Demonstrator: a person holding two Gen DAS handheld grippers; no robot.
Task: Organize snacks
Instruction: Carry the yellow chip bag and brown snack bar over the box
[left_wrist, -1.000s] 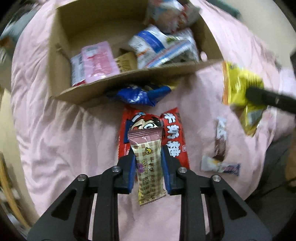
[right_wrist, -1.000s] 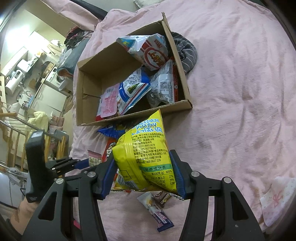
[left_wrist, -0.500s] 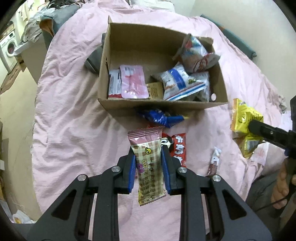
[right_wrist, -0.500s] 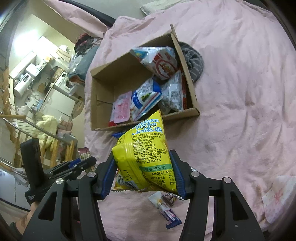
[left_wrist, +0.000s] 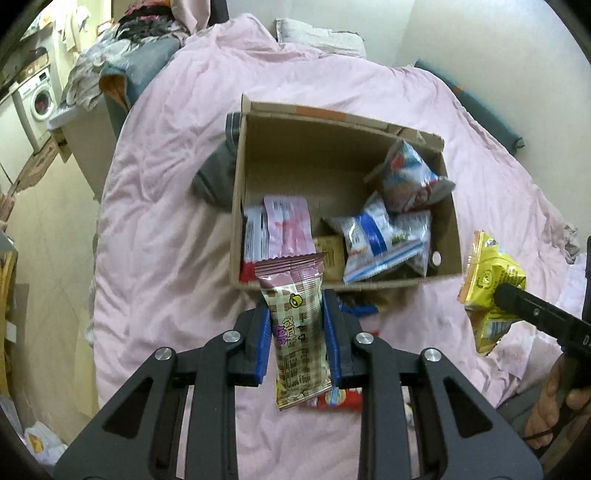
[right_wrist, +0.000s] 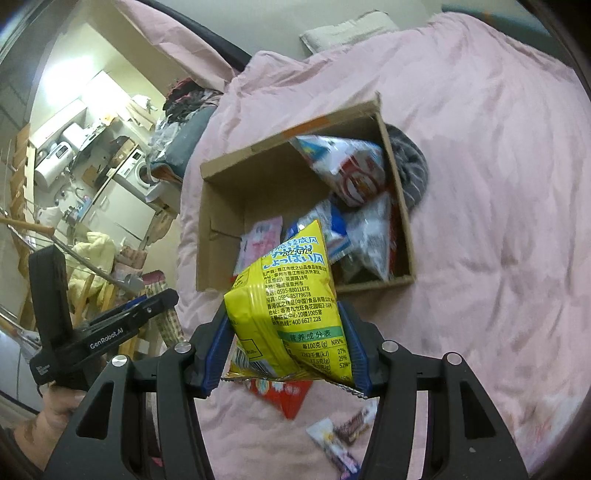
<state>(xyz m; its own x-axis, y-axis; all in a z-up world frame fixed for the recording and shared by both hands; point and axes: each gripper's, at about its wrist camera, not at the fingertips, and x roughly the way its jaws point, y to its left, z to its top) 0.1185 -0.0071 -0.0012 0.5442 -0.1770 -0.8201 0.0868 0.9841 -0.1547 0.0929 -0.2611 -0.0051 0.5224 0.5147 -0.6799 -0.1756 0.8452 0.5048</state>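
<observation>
Left wrist view is showing my left gripper (left_wrist: 295, 336), jaws clamping a pink checked wafer packet (left_wrist: 297, 325), long axis pointing ahead at the open cardboard box (left_wrist: 236, 206); my right gripper (right_wrist: 286, 347) is pinching a yellow crisp bag (right_wrist: 288, 306), box likewise ahead.

Pink bedspread (left_wrist: 155, 206); washing machine (left_wrist: 37, 99) far left; grey garment (right_wrist: 410, 173).

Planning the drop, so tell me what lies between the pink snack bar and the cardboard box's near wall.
In the left wrist view, nothing: the pink checked snack bar, clamped in the left hand-held gripper, overlaps the cardboard box's near wall. A blue wrapper lies just right, below that wall.
</observation>
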